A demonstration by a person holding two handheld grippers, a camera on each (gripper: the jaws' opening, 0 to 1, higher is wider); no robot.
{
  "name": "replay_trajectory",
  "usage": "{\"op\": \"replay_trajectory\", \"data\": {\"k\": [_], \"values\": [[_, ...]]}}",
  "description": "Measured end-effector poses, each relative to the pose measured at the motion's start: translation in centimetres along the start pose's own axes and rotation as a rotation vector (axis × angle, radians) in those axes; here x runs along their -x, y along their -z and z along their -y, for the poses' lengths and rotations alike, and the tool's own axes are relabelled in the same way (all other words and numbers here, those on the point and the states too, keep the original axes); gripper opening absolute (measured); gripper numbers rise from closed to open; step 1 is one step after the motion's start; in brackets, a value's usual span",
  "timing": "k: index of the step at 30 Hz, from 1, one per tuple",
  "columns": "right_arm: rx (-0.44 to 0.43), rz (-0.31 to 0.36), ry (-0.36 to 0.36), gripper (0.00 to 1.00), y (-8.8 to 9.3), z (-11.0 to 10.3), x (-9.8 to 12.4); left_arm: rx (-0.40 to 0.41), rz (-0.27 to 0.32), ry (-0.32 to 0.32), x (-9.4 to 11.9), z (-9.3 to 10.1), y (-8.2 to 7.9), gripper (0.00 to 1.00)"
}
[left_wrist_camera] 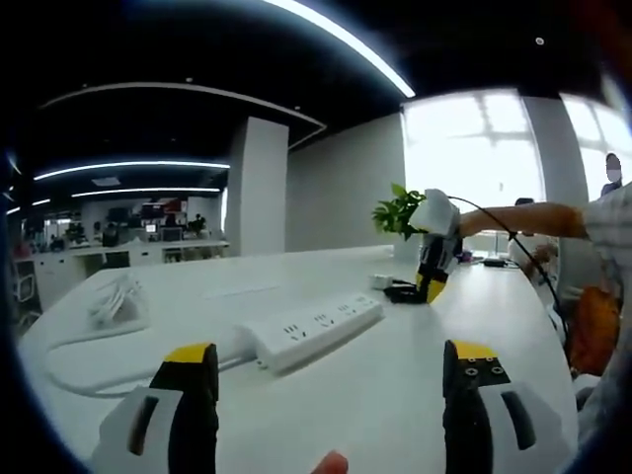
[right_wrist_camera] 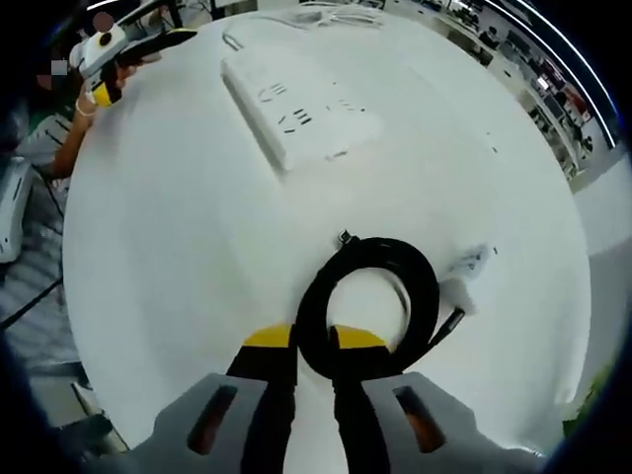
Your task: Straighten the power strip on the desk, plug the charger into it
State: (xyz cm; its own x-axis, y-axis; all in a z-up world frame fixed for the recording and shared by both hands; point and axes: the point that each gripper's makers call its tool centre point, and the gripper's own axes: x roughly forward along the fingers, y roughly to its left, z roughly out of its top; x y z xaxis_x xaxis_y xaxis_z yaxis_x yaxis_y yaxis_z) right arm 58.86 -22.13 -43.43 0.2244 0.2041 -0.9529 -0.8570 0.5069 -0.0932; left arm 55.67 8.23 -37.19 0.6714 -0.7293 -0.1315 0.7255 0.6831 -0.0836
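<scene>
In the right gripper view, the right gripper (right_wrist_camera: 314, 357) has its yellow-tipped jaws pinching the near edge of a coiled black cable (right_wrist_camera: 367, 301), which lies as a loop on the white desk (right_wrist_camera: 148, 257). At about 3 o'clock from the coil, touching it, sits the white charger (right_wrist_camera: 464, 276). Farther off, toward 12 o'clock, the white power strip (right_wrist_camera: 296, 107) lies at an angle, its sockets facing up; no brand or writing can be read on it. At 10 o'clock a person's hand holds the left gripper (right_wrist_camera: 123, 44). In the left gripper view, the left gripper (left_wrist_camera: 331, 395) hangs over the desk with jaws spread wide, nothing between them. Beyond, the power strip (left_wrist_camera: 311, 331) lies slanted, its white cord (left_wrist_camera: 89, 370) curving toward 9 o'clock. Further, near 1 o'clock, the right gripper (left_wrist_camera: 432, 262) points down at the desk, a green plant (left_wrist_camera: 397, 210) behind it.
</scene>
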Motion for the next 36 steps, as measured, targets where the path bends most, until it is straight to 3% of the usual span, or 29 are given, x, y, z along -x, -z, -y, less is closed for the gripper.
{"op": "replay_trajectory", "data": {"k": [7,14,26,36], "values": [[0.046,0.015,0.025,0.07,-0.4,-0.2,0.0,-0.007,-0.012,0.005,-0.2,0.1,0.2,0.96],[0.012,0.124,0.035,0.04,-1.8,-0.7,0.8,-0.002,-0.014,-0.004,-0.2,-0.2,0.3,0.96],[-0.152,0.522,0.076,0.02,-4.4,-0.5,4.6,0.002,-0.018,-0.009,-0.2,-0.3,0.4,0.96],[-0.247,0.849,0.186,0.02,-7.3,1.3,8.5,-0.002,-0.023,-0.009,-0.1,-0.2,0.5,0.96]]}}
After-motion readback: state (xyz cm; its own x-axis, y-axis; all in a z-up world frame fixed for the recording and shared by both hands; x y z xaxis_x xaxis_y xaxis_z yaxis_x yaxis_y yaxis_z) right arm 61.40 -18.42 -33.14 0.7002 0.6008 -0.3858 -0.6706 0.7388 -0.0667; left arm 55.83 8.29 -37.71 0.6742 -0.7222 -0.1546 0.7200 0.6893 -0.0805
